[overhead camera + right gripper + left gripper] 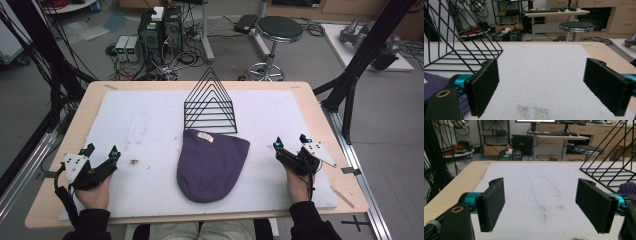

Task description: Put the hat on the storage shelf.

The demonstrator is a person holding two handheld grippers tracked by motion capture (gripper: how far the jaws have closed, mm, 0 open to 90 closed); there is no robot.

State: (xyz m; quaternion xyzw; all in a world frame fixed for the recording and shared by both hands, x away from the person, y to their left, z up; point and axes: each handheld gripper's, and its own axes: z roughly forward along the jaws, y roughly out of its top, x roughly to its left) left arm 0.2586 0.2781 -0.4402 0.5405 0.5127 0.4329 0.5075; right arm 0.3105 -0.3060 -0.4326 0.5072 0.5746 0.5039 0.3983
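A purple knit beanie [212, 165] with a small pale label lies flat in the middle of the white mat [145, 125], its crown toward the front edge. Behind it stands a black wire rack [210, 105] of triangular dividers. My left gripper [102, 150] rests at the mat's left front, open, with nothing between its jaws. My right gripper [290, 142] rests at the right front, open and empty too. In the left gripper view the beanie's edge [629, 188] and the rack [610, 170] show at the right. In the right gripper view the rack [461, 47] and beanie [436, 85] lie at the left.
The mat covers a wooden table [75, 125]. Small brown stains [133, 161] mark the mat left of the beanie. Beyond the table stand a black stool [278, 30], computer boxes [160, 30] and cables on the floor. Black frame posts [360, 65] rise at the right.
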